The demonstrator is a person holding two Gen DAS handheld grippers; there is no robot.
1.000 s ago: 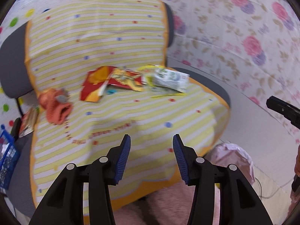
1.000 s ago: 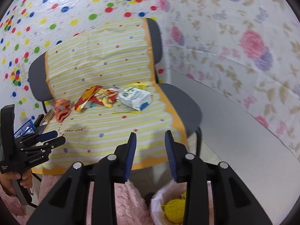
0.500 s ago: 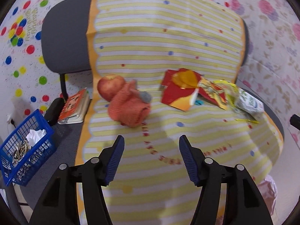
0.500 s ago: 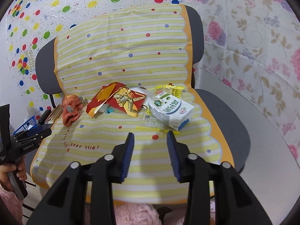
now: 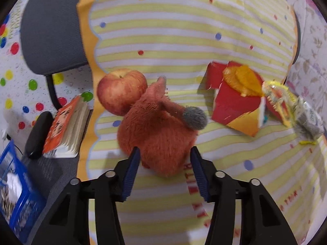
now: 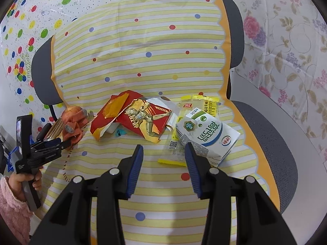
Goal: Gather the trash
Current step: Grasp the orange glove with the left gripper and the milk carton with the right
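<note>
The left gripper (image 5: 164,163) has swung across the seat away from the wrappers and now hangs over the orange plush toy (image 5: 157,130), its jaws just narrowed from wider yet not pressing; the toy's near end sits between the pads, untouched as far as I can tell. An apple (image 5: 120,90) touches the toy at its ten o'clock, and a book (image 5: 65,126) lies off the cloth at nine o'clock, above a blue basket (image 5: 14,196). Neither toy nor apple looks like trash to me, so this approach may be a detour. The right gripper (image 6: 163,156) has closed in on the litter pile, jaws parted and empty, having just been opening a little. The milk carton (image 6: 210,136) lies at its two o'clock, the red wrapper (image 6: 141,120) at eleven, a clear yellow packet (image 6: 200,104) behind at one. All the trash lies on the striped chair cover (image 6: 143,47), nothing collected yet.
</note>
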